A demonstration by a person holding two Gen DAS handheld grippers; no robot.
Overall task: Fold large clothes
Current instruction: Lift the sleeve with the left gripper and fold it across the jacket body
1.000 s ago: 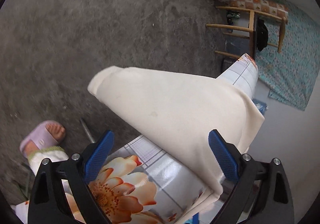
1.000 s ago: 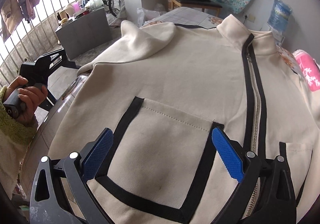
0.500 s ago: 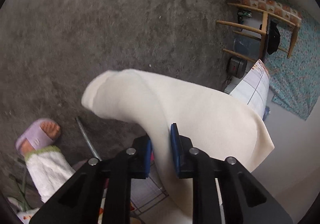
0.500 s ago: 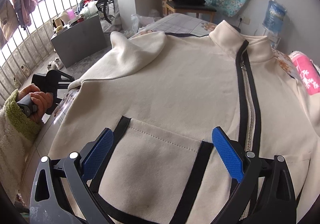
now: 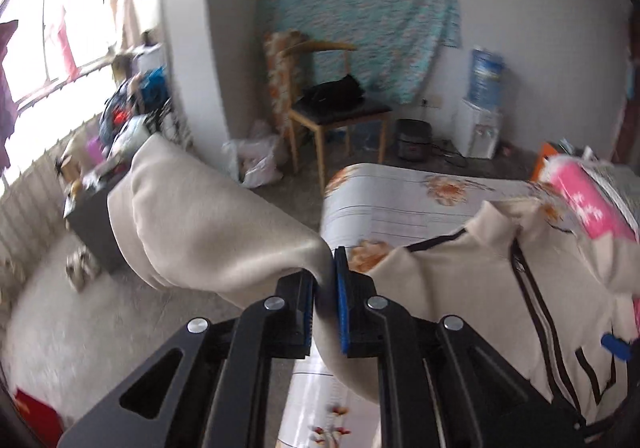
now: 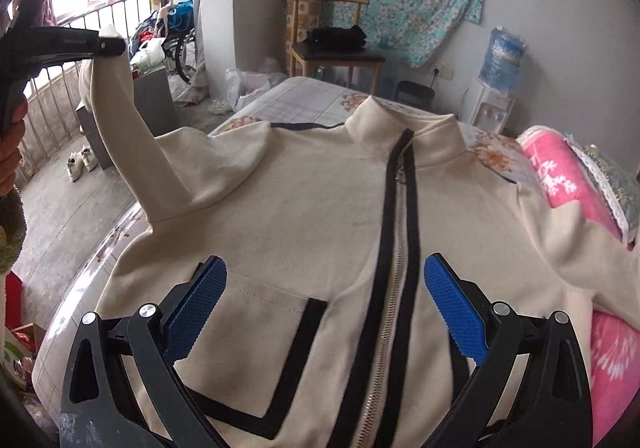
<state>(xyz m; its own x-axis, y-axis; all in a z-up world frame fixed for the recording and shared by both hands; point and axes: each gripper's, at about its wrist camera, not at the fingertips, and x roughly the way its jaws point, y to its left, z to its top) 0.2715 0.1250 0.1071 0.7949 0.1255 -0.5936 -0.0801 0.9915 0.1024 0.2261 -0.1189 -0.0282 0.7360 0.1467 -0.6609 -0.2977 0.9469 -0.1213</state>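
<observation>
— Two grippers, one jacket: where is it?
— Flat on the table, front up, collar at twelve o'clock, zip closed.
— And the left gripper?
— Clamped on the sleeve near its cuff, holding it up at ten o'clock, probably to swing it across the chest.
— The right gripper?
— Spread wide, gripping nothing, low over the hem at six o'clock beside the pocket; I'd guess it's there to steady the body.
</observation>
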